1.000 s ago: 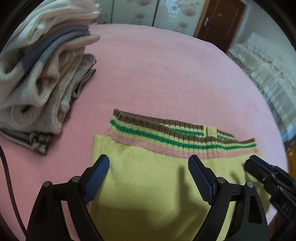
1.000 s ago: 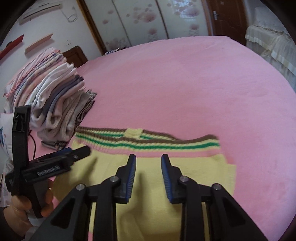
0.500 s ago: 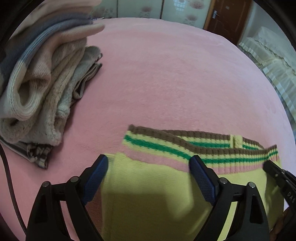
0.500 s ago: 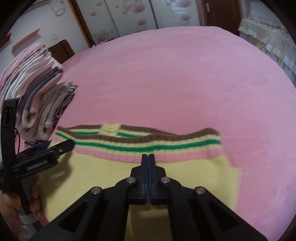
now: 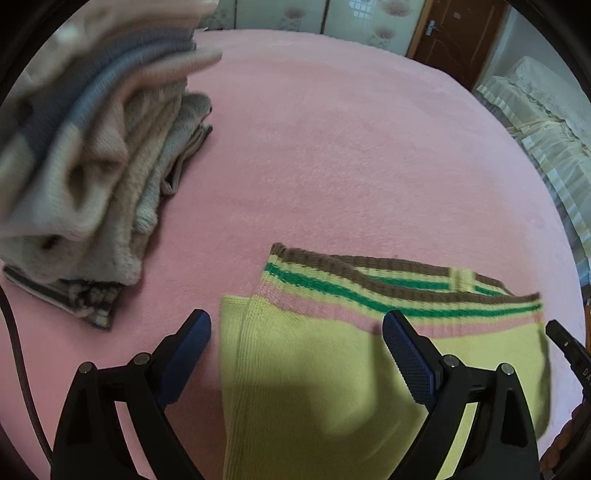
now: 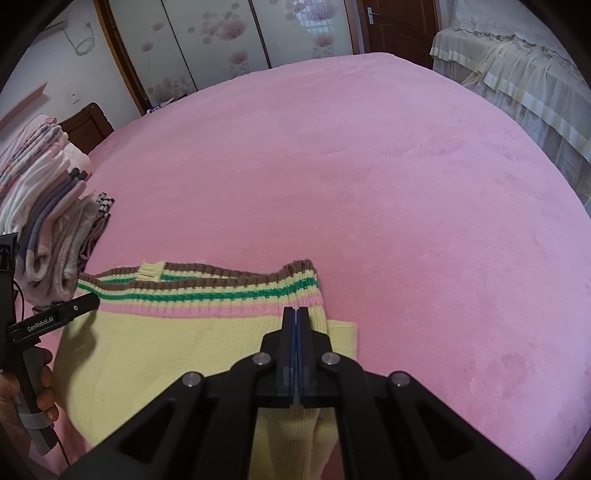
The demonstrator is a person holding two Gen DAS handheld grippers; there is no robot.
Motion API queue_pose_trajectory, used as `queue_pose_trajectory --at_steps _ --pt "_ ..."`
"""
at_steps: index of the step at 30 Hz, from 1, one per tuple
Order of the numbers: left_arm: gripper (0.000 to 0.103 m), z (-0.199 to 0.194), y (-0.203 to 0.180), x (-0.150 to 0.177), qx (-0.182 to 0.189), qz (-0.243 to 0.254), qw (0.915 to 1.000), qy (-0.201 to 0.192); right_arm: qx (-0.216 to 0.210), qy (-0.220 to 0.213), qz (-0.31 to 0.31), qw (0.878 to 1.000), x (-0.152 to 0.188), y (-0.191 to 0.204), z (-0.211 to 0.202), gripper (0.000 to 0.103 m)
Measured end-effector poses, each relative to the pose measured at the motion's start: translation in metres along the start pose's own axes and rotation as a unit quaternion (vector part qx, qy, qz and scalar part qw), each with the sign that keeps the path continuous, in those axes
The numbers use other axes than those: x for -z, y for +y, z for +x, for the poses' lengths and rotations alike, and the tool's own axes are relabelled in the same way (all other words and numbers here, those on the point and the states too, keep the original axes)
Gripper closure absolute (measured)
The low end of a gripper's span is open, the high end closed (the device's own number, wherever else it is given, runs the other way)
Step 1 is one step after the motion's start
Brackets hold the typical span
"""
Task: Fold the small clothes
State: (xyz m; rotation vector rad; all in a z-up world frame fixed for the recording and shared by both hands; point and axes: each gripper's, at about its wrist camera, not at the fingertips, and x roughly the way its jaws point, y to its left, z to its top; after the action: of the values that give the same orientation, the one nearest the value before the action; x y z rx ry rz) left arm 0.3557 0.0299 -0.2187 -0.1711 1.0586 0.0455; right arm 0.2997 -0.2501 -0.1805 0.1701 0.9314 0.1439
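pink bedspread, brown door, floral wardrobe panels, second bed.

To your left, the stack of folded clothes stands tall and blocks that side. Beyond the yellow garment, the pink blanket is open far and right. The draped furniture, perhaps a sofa, limits the far right.

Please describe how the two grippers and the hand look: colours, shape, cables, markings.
The left gripper has black, triangular open-frame arms with silver rivets and dark blue textured pads. A dark cable runs along its left side. The right gripper has the same black frame, rivets and blue pads. From the right view, the left one carries white "GenRoboLAI" lettering, and a bare hand grips its grey handle.
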Motion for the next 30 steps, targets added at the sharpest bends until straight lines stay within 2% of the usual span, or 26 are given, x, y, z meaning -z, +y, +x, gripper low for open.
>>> queue_pose_trajectory --at_steps 4,7,12,18,21,24,27,30 --pt "0.01 -0.043 -0.008 0.004 0.01 0.019 0.9996 -0.018 -0.014 -0.021 -0.013 1.0 -0.005 0.023 -0.033 0.103" --pt "0.01 -0.081 -0.011 0.007 0.038 0.025 0.9985 -0.028 -0.017 -0.034 -0.026 0.999 -0.006 0.039 -0.061 0.102" --pt "0.01 -0.147 -0.022 0.019 0.057 0.044 0.9956 -0.06 -0.039 -0.053 -0.031 0.997 -0.006 0.061 -0.104 0.101" --pt "0.01 -0.211 -0.025 0.03 0.092 0.039 0.9916 -0.083 -0.063 -0.079 -0.05 0.994 0.004 0.087 -0.148 0.101" --pt "0.01 -0.229 -0.021 0.039 0.099 0.032 0.9905 -0.09 -0.073 -0.085 -0.053 0.992 0.013 0.096 -0.16 0.101" --pt "0.009 -0.239 -0.017 0.051 0.083 0.026 0.9917 -0.094 -0.082 -0.087 -0.054 0.991 0.021 0.102 -0.166 0.101" --pt "0.01 -0.235 -0.009 0.065 0.095 0.01 0.9925 -0.077 -0.087 -0.09 -0.053 0.991 0.032 0.107 -0.168 0.101" --pt "0.01 -0.224 -0.002 0.083 0.081 -0.013 0.9936 -0.077 -0.087 -0.095 -0.048 0.99 0.043 0.109 -0.166 0.101"
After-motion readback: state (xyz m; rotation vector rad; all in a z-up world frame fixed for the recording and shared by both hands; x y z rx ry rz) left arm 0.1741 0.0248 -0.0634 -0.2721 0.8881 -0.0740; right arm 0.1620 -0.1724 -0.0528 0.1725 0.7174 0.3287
